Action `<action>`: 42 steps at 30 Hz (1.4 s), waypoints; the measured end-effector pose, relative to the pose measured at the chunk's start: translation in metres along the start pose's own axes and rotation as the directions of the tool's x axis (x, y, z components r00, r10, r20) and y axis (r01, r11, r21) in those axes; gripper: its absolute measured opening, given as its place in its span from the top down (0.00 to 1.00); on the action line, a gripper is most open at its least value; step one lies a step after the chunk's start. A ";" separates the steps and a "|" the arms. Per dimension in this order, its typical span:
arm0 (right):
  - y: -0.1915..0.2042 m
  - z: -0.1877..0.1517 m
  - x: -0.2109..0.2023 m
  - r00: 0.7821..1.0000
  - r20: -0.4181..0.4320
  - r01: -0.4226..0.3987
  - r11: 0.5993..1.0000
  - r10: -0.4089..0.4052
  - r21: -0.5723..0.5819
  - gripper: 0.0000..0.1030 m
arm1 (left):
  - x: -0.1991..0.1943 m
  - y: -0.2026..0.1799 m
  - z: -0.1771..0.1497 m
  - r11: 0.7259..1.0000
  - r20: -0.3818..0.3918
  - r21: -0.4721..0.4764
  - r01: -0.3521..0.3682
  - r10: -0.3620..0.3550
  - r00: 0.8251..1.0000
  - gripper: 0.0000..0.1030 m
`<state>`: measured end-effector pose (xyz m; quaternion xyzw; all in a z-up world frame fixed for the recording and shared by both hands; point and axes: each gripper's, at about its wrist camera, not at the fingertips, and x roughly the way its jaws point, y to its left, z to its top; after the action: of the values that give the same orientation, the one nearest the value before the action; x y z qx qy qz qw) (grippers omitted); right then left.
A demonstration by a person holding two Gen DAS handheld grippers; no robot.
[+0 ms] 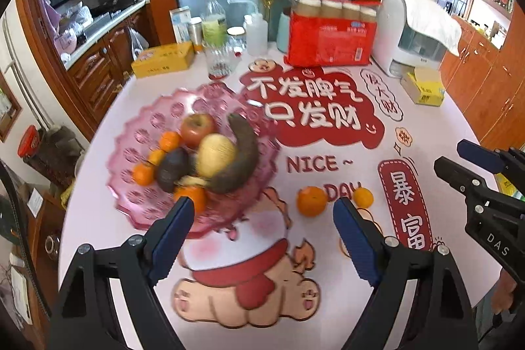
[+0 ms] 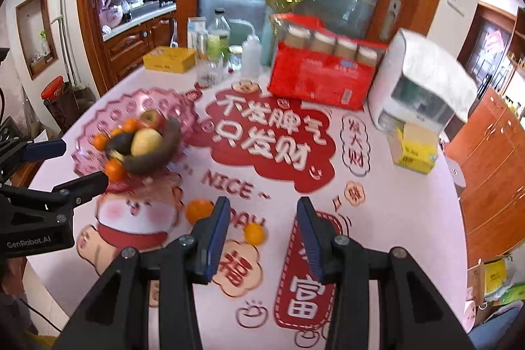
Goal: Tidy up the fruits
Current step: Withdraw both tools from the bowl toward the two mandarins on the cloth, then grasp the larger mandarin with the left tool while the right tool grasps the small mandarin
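A pink glass fruit bowl (image 1: 147, 127) (image 2: 98, 120) on the table's left holds an apple (image 1: 198, 129), a pale pear (image 1: 216, 155), a dark banana (image 1: 241, 156), an avocado (image 1: 172, 168) and several tangerines. Two tangerines lie loose on the tablecloth: a larger one (image 1: 311, 200) (image 2: 198, 210) and a smaller one (image 1: 363, 197) (image 2: 254, 233). My left gripper (image 1: 262, 212) (image 2: 70, 161) is open and empty, above the table near the bowl's front edge. My right gripper (image 2: 261, 212) (image 1: 459, 156) is open and empty, just behind the smaller tangerine.
At the table's back stand a red pack of jars (image 1: 331, 28), a white appliance under a cloth (image 1: 416, 31), bottles (image 1: 215, 31), a yellow box (image 1: 164, 59) and a yellow tissue box (image 1: 423, 87). Wooden cabinets (image 1: 485, 81) flank the table.
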<state>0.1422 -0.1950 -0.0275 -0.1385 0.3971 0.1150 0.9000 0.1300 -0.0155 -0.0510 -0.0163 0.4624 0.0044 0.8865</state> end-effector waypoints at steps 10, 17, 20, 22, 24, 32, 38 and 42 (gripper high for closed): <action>-0.030 -0.035 0.066 0.988 -0.084 -0.127 0.992 0.126 -0.003 0.59 | 0.069 -0.044 -0.021 0.999 -0.077 -0.033 0.010 -0.012 0.997 0.17; -0.027 -0.055 0.115 0.971 -0.139 -0.200 0.980 0.197 -0.007 0.59 | 0.120 -0.048 -0.027 0.992 -0.123 -0.116 0.047 -0.061 0.990 0.17; -0.025 -0.060 0.131 0.963 -0.152 -0.226 0.974 0.223 -0.001 0.59 | 0.137 -0.050 -0.030 0.989 -0.141 -0.138 0.049 -0.069 0.988 0.17; -0.024 -0.061 0.139 0.959 -0.159 -0.236 0.972 0.233 0.003 0.58 | 0.147 -0.051 -0.031 0.988 -0.154 -0.148 0.039 -0.062 0.986 0.17; -0.024 -0.062 0.145 0.957 -0.162 -0.244 0.970 0.242 0.009 0.59 | 0.155 -0.050 -0.031 0.987 -0.159 -0.159 0.032 -0.058 0.986 0.17; -0.017 -0.062 0.165 0.942 -0.178 -0.288 0.958 0.284 0.001 0.59 | 0.173 -0.054 -0.029 0.988 -0.170 -0.153 0.026 -0.052 0.984 0.24; -0.010 -0.062 0.168 0.936 -0.178 -0.312 0.950 0.303 -0.018 0.66 | 0.183 -0.057 -0.028 0.987 -0.183 -0.158 0.043 -0.072 0.981 0.45; -0.006 -0.062 0.167 0.935 -0.181 -0.315 0.949 0.305 -0.028 0.70 | 0.190 -0.059 -0.027 0.985 -0.193 -0.166 0.045 -0.077 0.978 0.56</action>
<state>0.2113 -0.2057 -0.1912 -0.1092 0.4877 0.2540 0.8281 0.2184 -0.0767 -0.2206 -0.1025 0.5460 0.0127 0.8314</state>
